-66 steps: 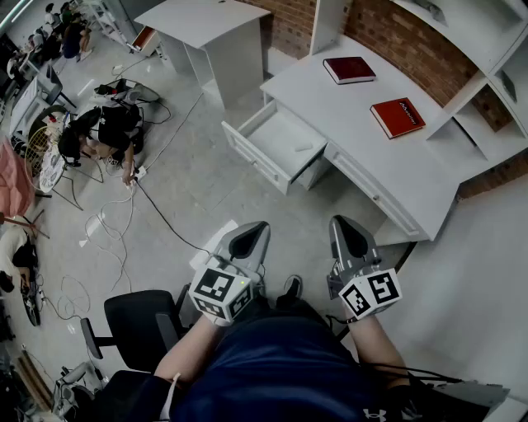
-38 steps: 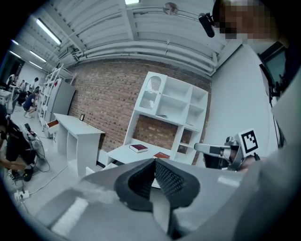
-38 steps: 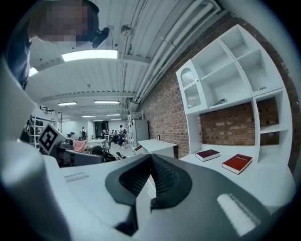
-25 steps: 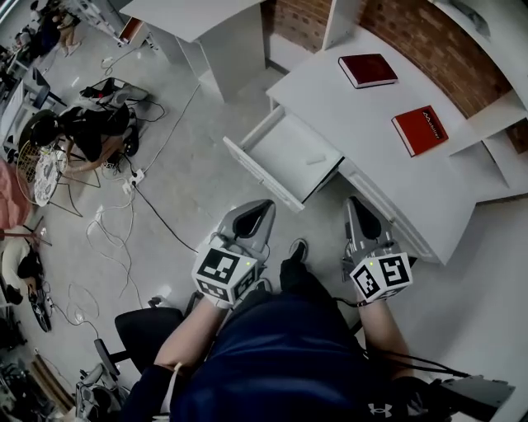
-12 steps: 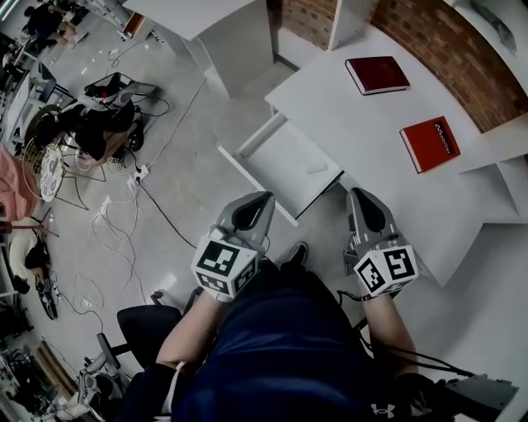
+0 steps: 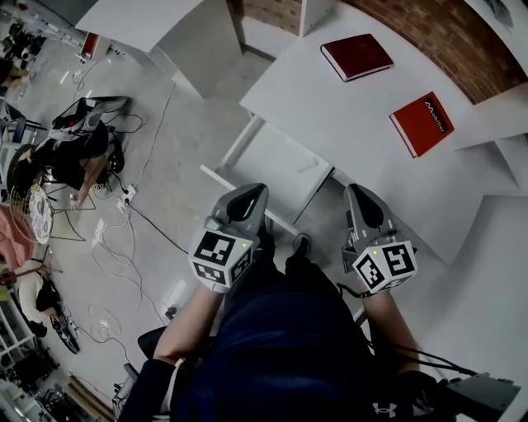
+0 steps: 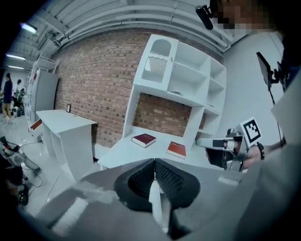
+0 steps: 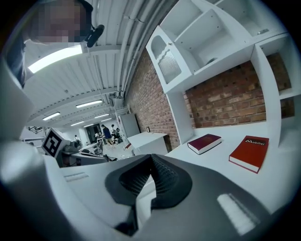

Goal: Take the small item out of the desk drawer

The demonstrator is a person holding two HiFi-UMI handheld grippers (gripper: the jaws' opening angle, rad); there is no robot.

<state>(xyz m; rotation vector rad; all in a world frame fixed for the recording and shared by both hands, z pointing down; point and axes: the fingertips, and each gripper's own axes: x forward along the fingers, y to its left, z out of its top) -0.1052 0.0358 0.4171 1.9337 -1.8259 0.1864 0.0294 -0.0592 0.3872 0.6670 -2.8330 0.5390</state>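
Note:
The white desk (image 6: 346,124) has its drawer (image 6: 266,157) pulled open toward me. A small pale item (image 6: 307,167) lies faintly visible near the drawer's right side. My left gripper (image 6: 251,192) hovers over the drawer's front edge, its jaws shut and holding nothing. My right gripper (image 6: 361,192) is at the desk's front edge to the right of the drawer, also shut and empty. In the left gripper view the left gripper (image 7: 154,160) has its pads meeting, and in the right gripper view so does the right gripper (image 8: 150,156). The drawer is hidden in both gripper views.
A dark red book (image 6: 356,56) and a red book (image 6: 421,123) lie on the desk top. White shelves (image 7: 183,80) rise behind the desk against a brick wall. A second white desk (image 6: 157,25) stands at the upper left. Cables and gear (image 6: 91,140) cover the floor at left.
Both grippers have moved forward, closer to the desk; the left one now overlaps the drawer's front edge. The desk and drawer fill more of the head view. Both jaws stayed shut.

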